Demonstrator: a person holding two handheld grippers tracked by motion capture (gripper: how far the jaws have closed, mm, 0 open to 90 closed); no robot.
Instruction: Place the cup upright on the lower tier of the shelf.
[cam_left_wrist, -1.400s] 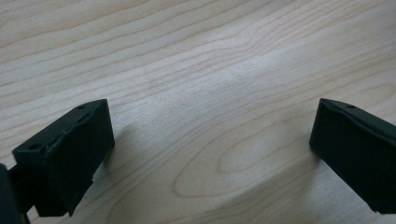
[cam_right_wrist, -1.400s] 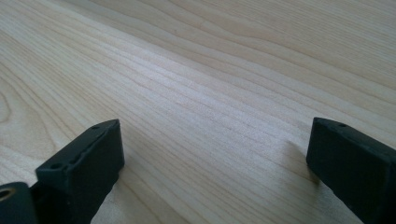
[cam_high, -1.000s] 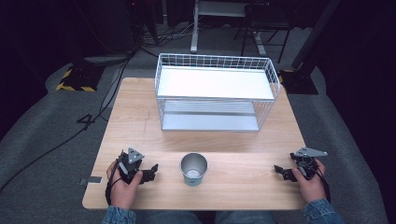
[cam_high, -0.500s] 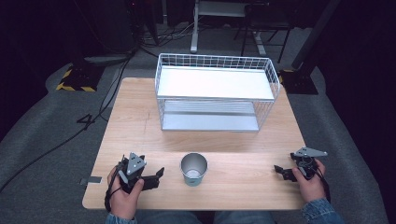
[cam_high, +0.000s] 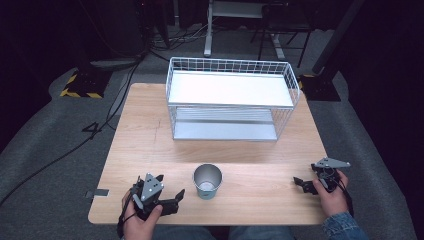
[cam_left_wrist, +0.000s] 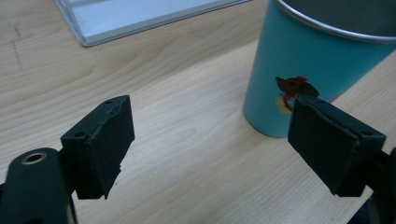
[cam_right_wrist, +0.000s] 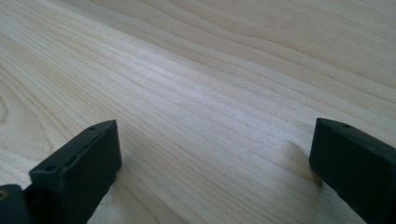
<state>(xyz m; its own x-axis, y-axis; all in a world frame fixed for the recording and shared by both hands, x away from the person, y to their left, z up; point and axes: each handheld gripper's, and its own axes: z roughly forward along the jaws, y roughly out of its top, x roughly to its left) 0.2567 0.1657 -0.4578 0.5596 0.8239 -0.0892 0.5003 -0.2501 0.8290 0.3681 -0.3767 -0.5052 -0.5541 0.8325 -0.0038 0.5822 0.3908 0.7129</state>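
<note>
The cup (cam_high: 207, 180) stands upright on the table (cam_high: 150, 130), near the front edge and about midway across, well in front of the wire rack (cam_high: 230, 102). In the left gripper view the cup (cam_left_wrist: 317, 65) is seen as teal with a metal rim and a small printed figure, lying ahead and off to the right of the jaw line, its base partly behind the right-hand pad.

The left gripper (cam_high: 172, 197) is held just left of the cup, jaws pointed at it, apart from it, nothing touched. Its jaws are spread, a clear gap between the pads, nothing between them.

The right gripper (cam_high: 302, 184) is held near the right edge, well apart from the cup, jaws wide and empty over bare wood (cam_right_wrist: 196, 93).

The left gripper is judged the nearer by far. The cup axis is vertical, so a level sideways approach toward the wall is likely called for. The gap is judged possibly too narrow for the cup body; a rim pinch may be intended.
</note>
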